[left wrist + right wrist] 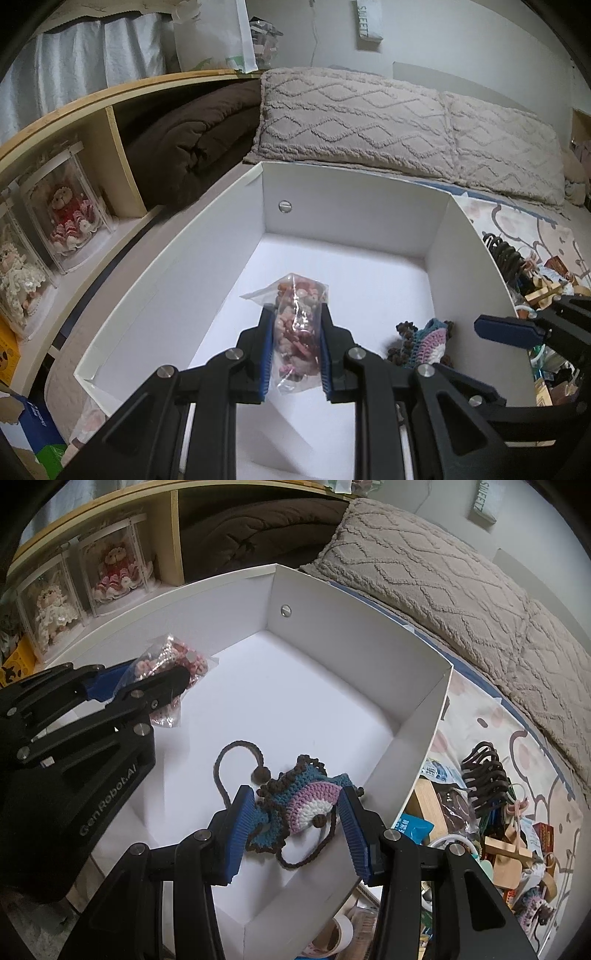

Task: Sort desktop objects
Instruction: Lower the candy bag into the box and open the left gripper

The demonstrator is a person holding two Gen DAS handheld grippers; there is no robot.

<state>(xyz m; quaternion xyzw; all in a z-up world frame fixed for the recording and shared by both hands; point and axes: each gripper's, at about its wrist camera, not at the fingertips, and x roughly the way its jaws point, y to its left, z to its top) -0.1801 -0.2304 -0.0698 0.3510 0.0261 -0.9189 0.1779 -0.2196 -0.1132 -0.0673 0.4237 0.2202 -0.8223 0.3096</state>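
The left tongs [295,347] are clamped on a clear plastic bag [297,332] stuffed with pink and red trinkets, and hold it above the floor of a white open box [351,192]; in the right wrist view the same bag [173,664] sticks out past the left tongs' [155,681] tips. White lettering on the side of that left tool reads "GenRobot.AI". The right tongs [295,830] stand wide, one blue pad on each side of a crocheted pouch [303,805] in teal, pink and white with a brown drawstring; the pads seem just clear of the yarn, though the angle makes that hard to judge. The pouch lies on the box floor near the right-hand wall. On the wall behind the bed, a hanging sign [369,20] reads "SWEET". To the right of the box, on a cartoon-print bedsheet [491,716], lies a heap of small objects [487,812], among them a blue packet whose print is too small to read.
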